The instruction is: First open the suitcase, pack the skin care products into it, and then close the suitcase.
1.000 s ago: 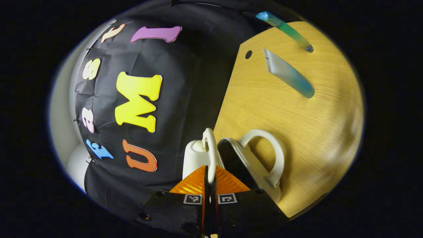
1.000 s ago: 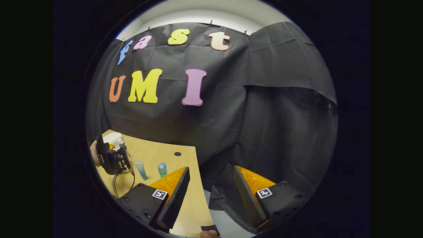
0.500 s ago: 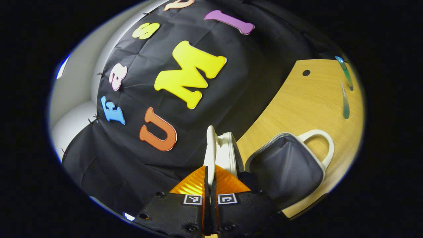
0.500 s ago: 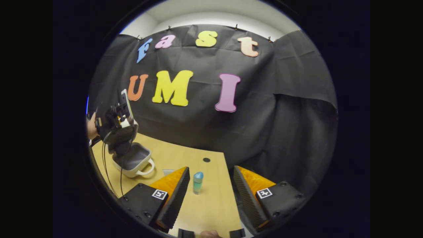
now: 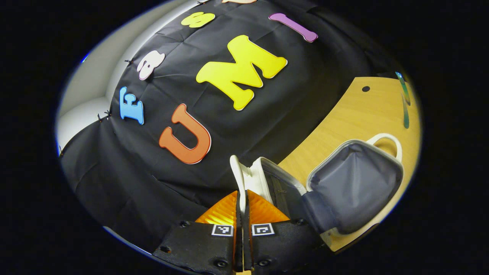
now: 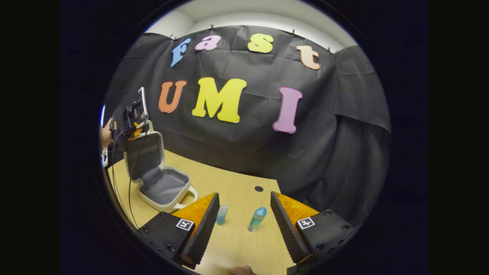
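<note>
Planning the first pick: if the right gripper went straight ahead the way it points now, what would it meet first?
Probably the blue-capped bottle, standing on the table between the open right gripper's fingers. The small tube sits just left of that line. Depth is hard to judge.

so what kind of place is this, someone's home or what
Probably a staged recording booth, not a home: black cloth wall pinned up behind, a bare wooden table, and just a small open suitcase and two skin care bottles set out.
</note>
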